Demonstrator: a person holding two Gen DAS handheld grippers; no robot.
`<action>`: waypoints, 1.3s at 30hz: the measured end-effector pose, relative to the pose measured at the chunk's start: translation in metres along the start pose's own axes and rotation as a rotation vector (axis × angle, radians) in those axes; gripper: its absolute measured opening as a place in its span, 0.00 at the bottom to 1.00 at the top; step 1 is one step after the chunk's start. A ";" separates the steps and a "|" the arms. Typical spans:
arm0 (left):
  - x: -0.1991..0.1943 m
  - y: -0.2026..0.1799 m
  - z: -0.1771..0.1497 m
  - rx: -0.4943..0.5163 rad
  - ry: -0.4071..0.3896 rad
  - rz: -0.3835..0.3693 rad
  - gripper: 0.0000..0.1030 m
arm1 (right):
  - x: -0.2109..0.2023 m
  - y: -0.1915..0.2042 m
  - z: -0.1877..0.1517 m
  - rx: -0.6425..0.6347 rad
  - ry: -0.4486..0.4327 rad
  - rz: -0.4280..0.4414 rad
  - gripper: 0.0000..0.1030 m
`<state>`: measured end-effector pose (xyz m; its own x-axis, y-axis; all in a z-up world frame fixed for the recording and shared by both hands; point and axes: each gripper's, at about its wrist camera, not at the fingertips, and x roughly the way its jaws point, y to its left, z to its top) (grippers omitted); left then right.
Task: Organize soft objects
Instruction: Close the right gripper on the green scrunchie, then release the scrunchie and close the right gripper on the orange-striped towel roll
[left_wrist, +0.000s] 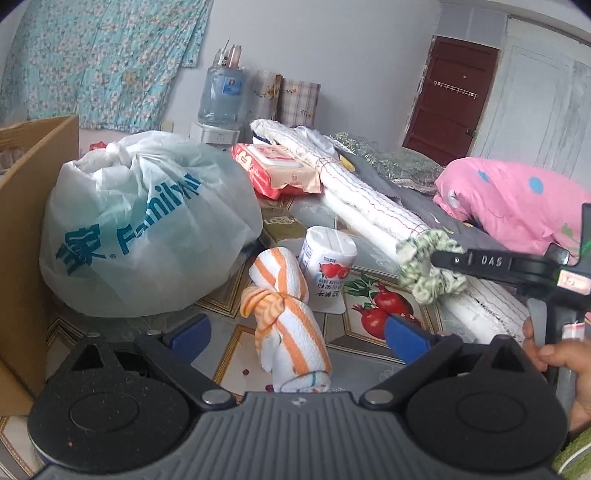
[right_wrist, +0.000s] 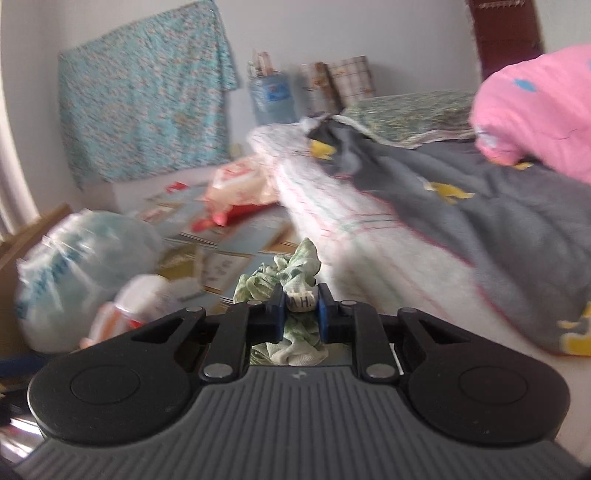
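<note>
Our right gripper (right_wrist: 300, 314) pinches the green scrunchie (right_wrist: 295, 269); the striped rolled towel (left_wrist: 286, 317) lies lengthwise straight ahead between our left gripper's (left_wrist: 297, 332) spread fingers

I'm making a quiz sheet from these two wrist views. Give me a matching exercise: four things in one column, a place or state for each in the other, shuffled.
Things:
1. green-and-white fabric scrunchie
2. orange-striped rolled towel
3. white toilet-paper roll with red fruit print
4. pale translucent plastic bag with teal lettering

Places or states:
A. stands upright behind the towel
B. beside the cardboard box
C. pinched in the right tongs
D. lies ahead of the open left tongs

Pairs: 1-C, 2-D, 3-A, 4-B
</note>
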<state>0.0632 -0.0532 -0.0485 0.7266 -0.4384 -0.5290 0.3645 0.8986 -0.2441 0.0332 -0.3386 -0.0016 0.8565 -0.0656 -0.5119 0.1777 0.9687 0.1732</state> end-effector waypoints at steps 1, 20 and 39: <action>0.001 0.001 0.000 0.000 0.004 0.004 0.92 | 0.002 0.003 0.001 0.006 -0.004 0.019 0.15; 0.020 -0.005 0.000 0.077 0.067 0.078 0.75 | -0.001 0.017 -0.006 0.156 0.062 0.323 0.71; 0.029 -0.005 -0.006 0.034 0.119 0.107 0.35 | 0.080 0.062 -0.033 0.387 0.473 0.568 0.40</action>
<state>0.0795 -0.0704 -0.0675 0.6893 -0.3333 -0.6433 0.3096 0.9382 -0.1545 0.0964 -0.2756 -0.0594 0.5877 0.5989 -0.5440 0.0078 0.6681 0.7441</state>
